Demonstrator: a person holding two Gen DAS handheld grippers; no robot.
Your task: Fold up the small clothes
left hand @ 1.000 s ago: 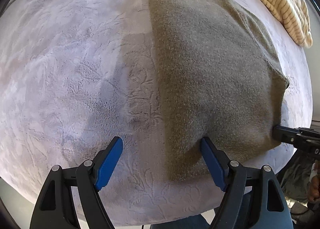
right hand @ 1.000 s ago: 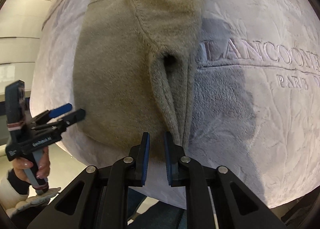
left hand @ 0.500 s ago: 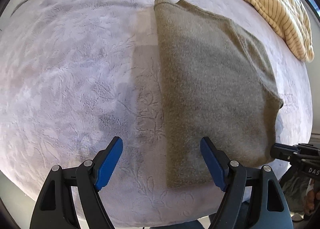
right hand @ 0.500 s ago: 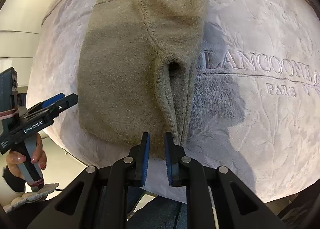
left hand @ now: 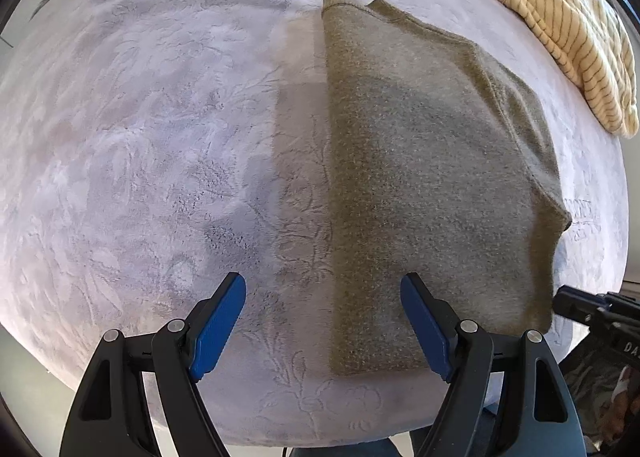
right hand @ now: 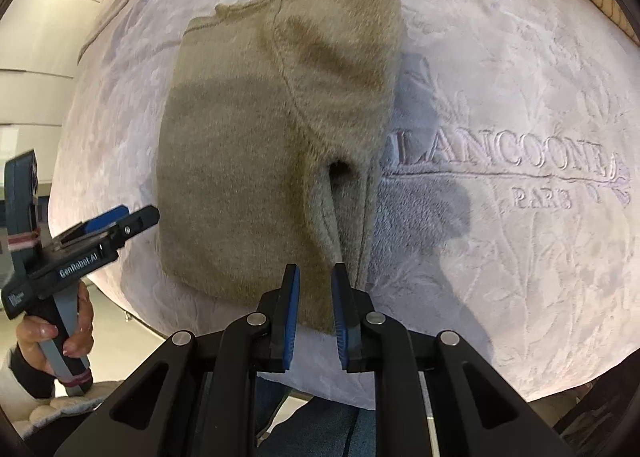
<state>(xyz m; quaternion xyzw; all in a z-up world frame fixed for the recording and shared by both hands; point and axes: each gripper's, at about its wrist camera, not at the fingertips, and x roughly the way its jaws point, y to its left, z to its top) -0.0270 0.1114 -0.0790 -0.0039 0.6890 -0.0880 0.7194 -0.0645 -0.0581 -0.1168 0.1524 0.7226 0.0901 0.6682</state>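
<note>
An olive-green knit sweater [left hand: 432,177] lies folded into a neat rectangle on a pale lavender plush blanket [left hand: 140,137] that covers a bed, near the blanket's front edge. The left hand-held gripper [left hand: 324,321] hangs above it pointing straight down, its blue pads wide apart and holding nothing; one pad sits over bare blanket, the other over the sweater's near left part. The right hand-held gripper [right hand: 314,309] hovers over the sweater's near right corner, its pads close together with a narrow gap and no cloth between them. From the right wrist view, a sleeve or side panel is tucked along the sweater's right edge, leaving a small dark opening [right hand: 340,169] at the fold; whether the layers beneath lie flat cannot be told from here. A cream striped garment [left hand: 572,37] lies bunched at the far right, well apart. An embossed logo [right hand: 508,165] marks the blanket beside the sweater. The fold looks close to finished. To do the next fold well, each hand-held gripper should pinch every layer at a near corner, lift evenly, and lay the edge squarely onto the far edge.
</note>
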